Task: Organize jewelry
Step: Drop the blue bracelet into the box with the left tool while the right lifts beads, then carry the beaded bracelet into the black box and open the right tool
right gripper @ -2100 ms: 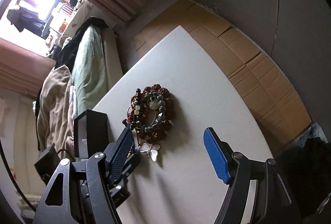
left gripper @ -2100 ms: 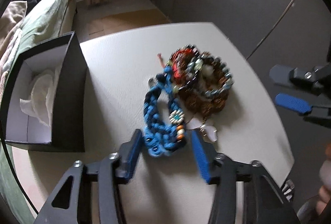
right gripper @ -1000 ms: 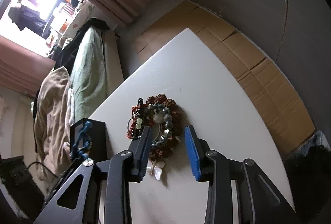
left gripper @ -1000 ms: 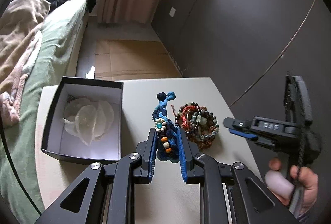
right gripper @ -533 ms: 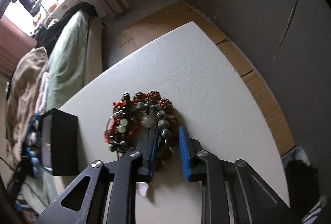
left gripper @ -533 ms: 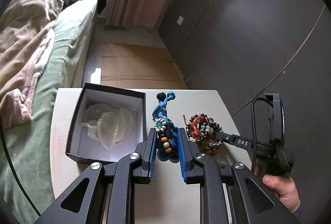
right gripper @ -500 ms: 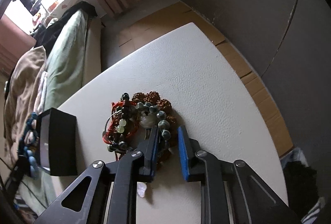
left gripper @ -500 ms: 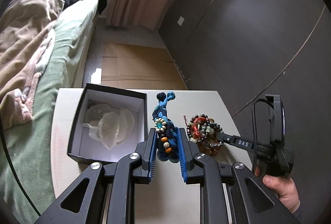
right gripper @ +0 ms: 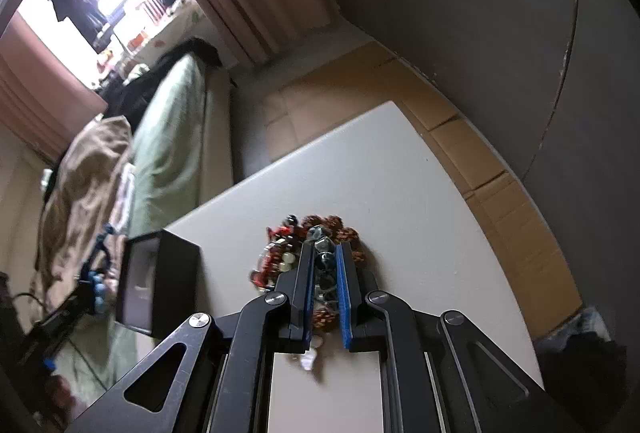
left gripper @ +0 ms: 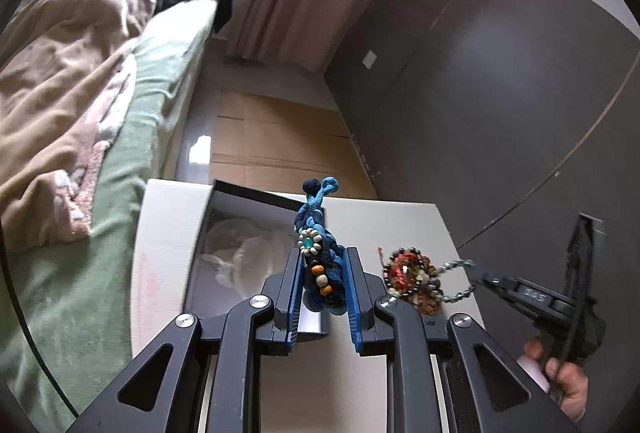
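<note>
My left gripper (left gripper: 323, 285) is clamped on the blue braided cord bracelet with a beaded flower (left gripper: 320, 253) and holds it above the near right corner of the open black box with white lining (left gripper: 240, 229), which as yet contains only crumpled white tissue. My right gripper (right gripper: 324, 273) is pinched on a grey-green glass-bead strand (right gripper: 323, 265) of the tangled heap of red, brown and dark bead bracelets (right gripper: 280, 257) on the white table (right gripper: 400, 193). I judge the task barely begun: nothing is boxed, and the heap remains to be sorted.
</note>
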Motion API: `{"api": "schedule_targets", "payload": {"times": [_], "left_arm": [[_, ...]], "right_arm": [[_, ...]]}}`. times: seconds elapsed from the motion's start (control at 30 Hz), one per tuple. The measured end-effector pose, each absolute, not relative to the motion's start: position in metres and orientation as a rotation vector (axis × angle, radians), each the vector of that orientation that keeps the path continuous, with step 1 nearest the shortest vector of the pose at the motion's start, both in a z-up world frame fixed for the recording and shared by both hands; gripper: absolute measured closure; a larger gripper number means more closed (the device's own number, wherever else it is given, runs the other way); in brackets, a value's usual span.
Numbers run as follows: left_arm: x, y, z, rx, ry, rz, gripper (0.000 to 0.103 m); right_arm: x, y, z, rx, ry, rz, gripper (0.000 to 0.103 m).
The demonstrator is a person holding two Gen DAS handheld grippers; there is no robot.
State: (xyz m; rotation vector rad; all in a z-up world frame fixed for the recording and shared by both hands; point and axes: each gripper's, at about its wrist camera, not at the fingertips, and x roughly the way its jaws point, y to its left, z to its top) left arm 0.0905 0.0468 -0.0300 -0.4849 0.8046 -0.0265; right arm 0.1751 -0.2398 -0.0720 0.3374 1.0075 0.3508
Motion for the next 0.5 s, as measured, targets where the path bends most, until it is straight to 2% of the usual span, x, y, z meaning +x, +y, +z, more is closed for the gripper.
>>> {"api": "schedule_targets", "payload": {"times": [0.33,0.43,0.5], "left_arm": [[0.101,0.062,-0.050,-0.571,0.849,-0.003,0.082],[0.107,0.065,-0.057,-0.594,0.879,0.021,0.066],[0.106,0.068,-0.058,-0.616,0.872,0.024,0.051]], "right_arm": [[0.161,-0.231,-0.051,0.398,0.941,0.454,0.092],[0.159,-0.224,-0.047,0.403,0.930,0.475,0.092],[0.157,-0.220,-0.044,0.412,0.926,0.497,0.092]]}}
